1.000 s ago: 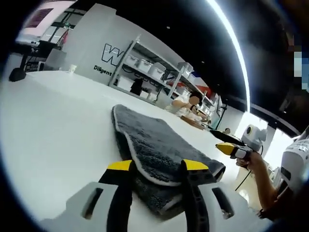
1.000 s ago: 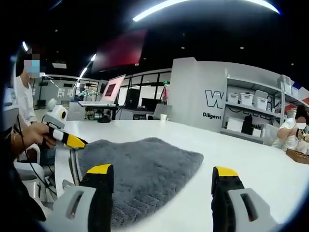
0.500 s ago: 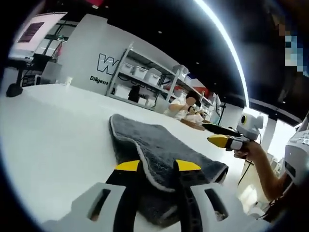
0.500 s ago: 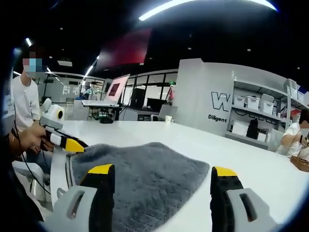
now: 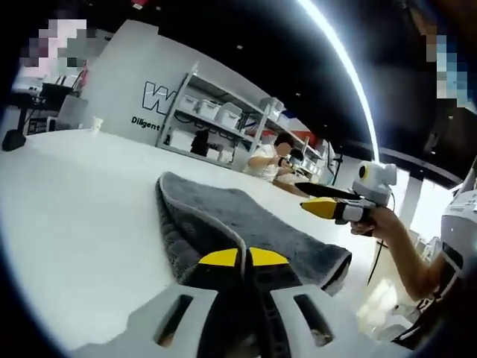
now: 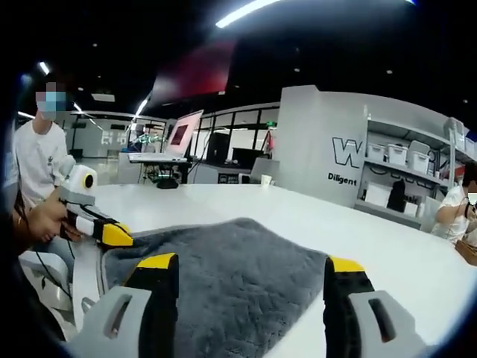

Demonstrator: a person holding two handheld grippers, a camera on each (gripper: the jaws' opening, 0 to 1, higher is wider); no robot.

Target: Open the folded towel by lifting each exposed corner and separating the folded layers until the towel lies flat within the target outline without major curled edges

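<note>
A folded grey towel [image 5: 246, 224] lies on a white table [image 5: 74, 216], and everything else here is placed against it. In the left gripper view the left gripper [image 5: 243, 258] sits at the near edge of the towel with its 2 yellow-tipped jaws pressed together on the pale-trimmed hem, so it is clamped on the towel's top layer, which rises in a ridge toward the jaws. Beyond the towel's far right corner the right gripper [image 5: 322, 200] hangs above the table, held by a hand [image 5: 376, 221], its 2 dark and yellow jaws spread a little and touching nothing. In the right gripper view the towel [image 6: 238, 276] spreads between that gripper's own 2 jaws, which stand wide apart with the right gripper [image 6: 250, 262] over the cloth; whether the tips touch the fabric cannot be told. At the towel's left corner in that view the left gripper [image 6: 113, 233] meets the cloth, held by a hand [image 6: 41, 220], and whether its jaws are together cannot be told from this side. Behind the towel stands a grey wall [image 6: 328, 164] with lettering, and beside it shelves [image 5: 223, 119] holding white bins. A person in a white shirt [image 6: 41, 156] stands to the left of the towel in the right gripper view, and other people sit at a table [image 5: 294, 183] past the towel's far end.
</note>
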